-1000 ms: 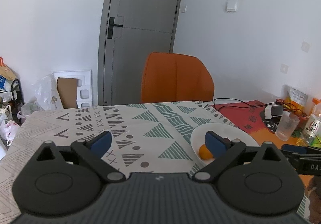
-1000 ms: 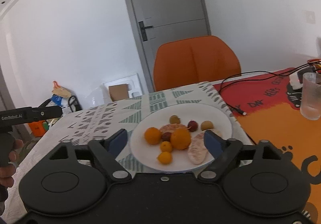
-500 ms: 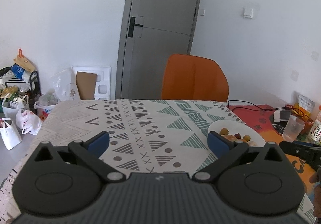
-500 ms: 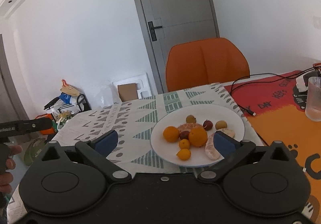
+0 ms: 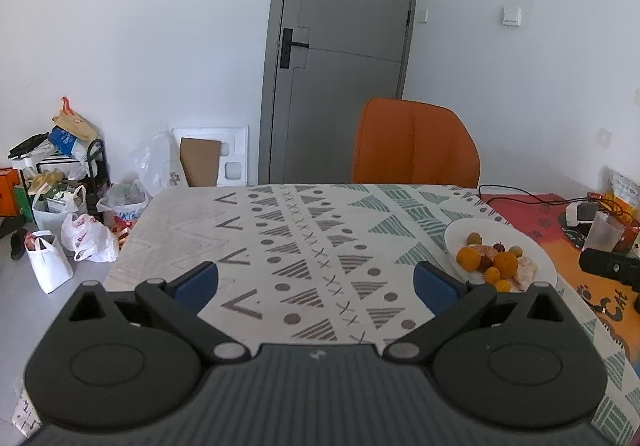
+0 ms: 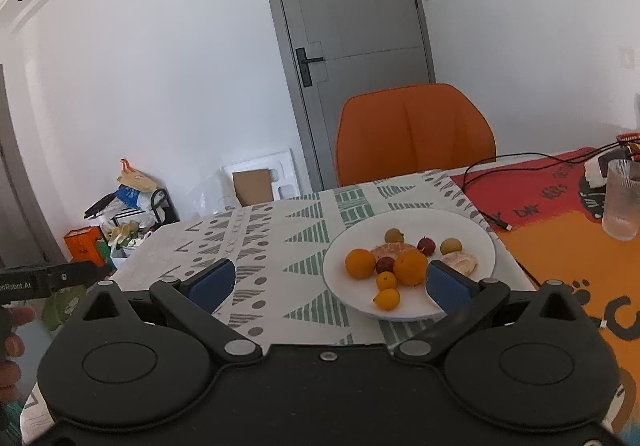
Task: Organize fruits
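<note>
Table point(image 6: 280, 246) w/ patterned cloth, white fruit plate point(image 6: 480, 242), glass point(image 6: 622, 202), cable point(image 6: 480, 182).

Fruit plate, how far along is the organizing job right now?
Done: all visible fruit sits on the white plate, oranges included. In hand: nothing; the right gripper and left gripper are both open and empty. Left: nothing loose on the tablecloth.
</note>
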{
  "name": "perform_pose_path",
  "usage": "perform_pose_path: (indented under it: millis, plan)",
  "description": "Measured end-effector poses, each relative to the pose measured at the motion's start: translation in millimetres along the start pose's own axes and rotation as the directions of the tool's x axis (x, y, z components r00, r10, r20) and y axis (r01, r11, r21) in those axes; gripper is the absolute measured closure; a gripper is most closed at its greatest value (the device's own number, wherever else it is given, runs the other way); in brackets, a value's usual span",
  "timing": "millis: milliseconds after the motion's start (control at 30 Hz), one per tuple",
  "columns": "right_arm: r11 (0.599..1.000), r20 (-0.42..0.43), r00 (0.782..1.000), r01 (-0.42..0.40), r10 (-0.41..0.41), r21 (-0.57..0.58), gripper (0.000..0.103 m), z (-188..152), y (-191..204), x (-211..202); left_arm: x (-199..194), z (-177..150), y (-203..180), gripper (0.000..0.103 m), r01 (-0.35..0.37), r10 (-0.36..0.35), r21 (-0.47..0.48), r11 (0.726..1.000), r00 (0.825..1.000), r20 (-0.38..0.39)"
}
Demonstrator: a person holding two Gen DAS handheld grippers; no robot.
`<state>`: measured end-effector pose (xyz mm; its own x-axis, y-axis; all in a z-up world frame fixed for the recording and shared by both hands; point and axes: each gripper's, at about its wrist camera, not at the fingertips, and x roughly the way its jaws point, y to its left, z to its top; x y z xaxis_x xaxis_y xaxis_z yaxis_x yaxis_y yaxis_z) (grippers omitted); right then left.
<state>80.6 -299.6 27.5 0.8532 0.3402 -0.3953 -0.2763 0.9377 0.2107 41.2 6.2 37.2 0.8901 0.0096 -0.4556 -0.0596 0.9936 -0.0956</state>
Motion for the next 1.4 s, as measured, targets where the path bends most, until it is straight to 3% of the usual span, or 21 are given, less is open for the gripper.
perform_pose_path:
  millis: [600,933,1400]
  plan:
    - [1.000,-0.012,1.000,0.021,-0.021,-0.002,0.000,-20.5,15.0,-12.0,-34.0,-19.8,-3.0,0.000,-0.030,0.031,0.045,0.999,0.999,-0.015]
    - [0.999,-0.052,0.999,-0.016,0.014,-0.043,0.000,-28.3,25.1,-7.9,-34.6,-27.9,-0.1,0.000,-0.043,0.044,0.034,0.999,0.999,-0.032]
    - [0.998,-0.066,0.998,-0.009,0.005,-0.056,0.000,-34.1,25.6,-2.0,-32.5,-35.0,6.5,0.000,-0.050,0.052,0.033,0.998,0.998,-0.041]
